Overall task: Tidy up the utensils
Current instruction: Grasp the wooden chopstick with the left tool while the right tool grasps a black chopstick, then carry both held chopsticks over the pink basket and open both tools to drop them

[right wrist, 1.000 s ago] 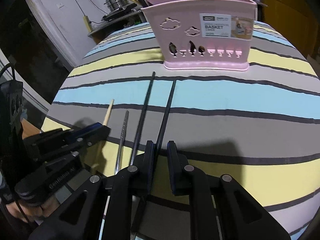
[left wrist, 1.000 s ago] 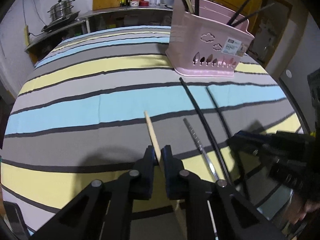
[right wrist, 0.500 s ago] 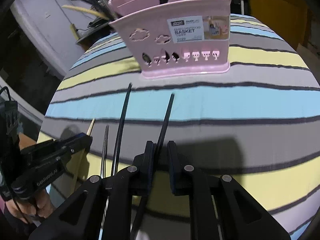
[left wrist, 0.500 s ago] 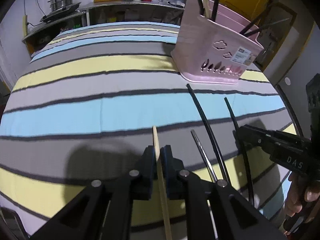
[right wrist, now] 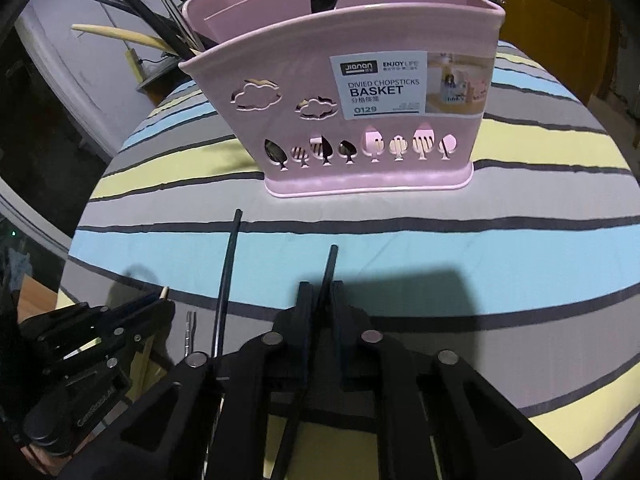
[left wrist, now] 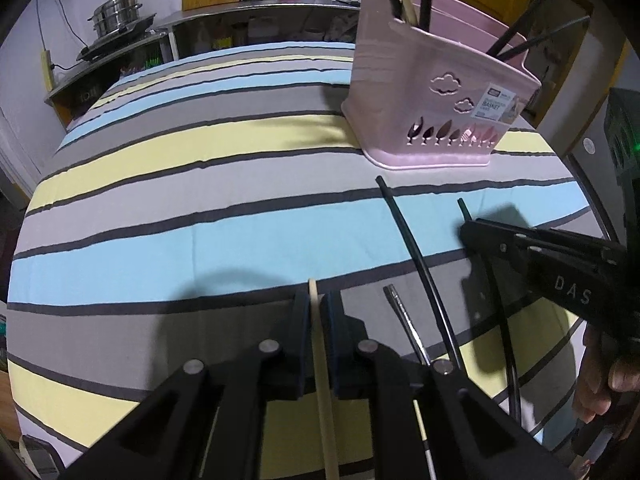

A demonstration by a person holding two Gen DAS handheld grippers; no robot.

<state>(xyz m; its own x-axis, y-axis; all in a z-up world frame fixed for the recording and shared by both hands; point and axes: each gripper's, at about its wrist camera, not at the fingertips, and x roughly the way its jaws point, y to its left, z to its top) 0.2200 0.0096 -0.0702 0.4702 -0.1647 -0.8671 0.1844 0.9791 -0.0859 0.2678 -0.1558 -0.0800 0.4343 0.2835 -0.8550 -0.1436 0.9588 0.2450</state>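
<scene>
My left gripper (left wrist: 316, 300) is shut on a wooden chopstick (left wrist: 323, 380) that runs back between its fingers, lifted off the cloth. My right gripper (right wrist: 322, 290) is shut on a black chopstick (right wrist: 326, 276), also raised; it shows in the left wrist view (left wrist: 480, 236) at the right. A second black chopstick (left wrist: 416, 256) and a metal chopstick (left wrist: 404, 320) lie on the striped cloth between the grippers. The pink divided chopstick basket (right wrist: 360, 120) stands ahead, holding several black, wooden and metal chopsticks; it also shows in the left wrist view (left wrist: 436, 92).
The round table wears a striped blue, yellow and grey cloth (left wrist: 200, 208). A counter with a steel pot (left wrist: 116, 12), bottles and jars stands behind. A wooden door (right wrist: 560, 12) is at the far right. The table edge drops off at left and right.
Both grippers have risen and moved forward toward the basket, each carrying its chopstick; the basket looms larger in the right wrist view. The other black and metal chopsticks stay on the cloth.
</scene>
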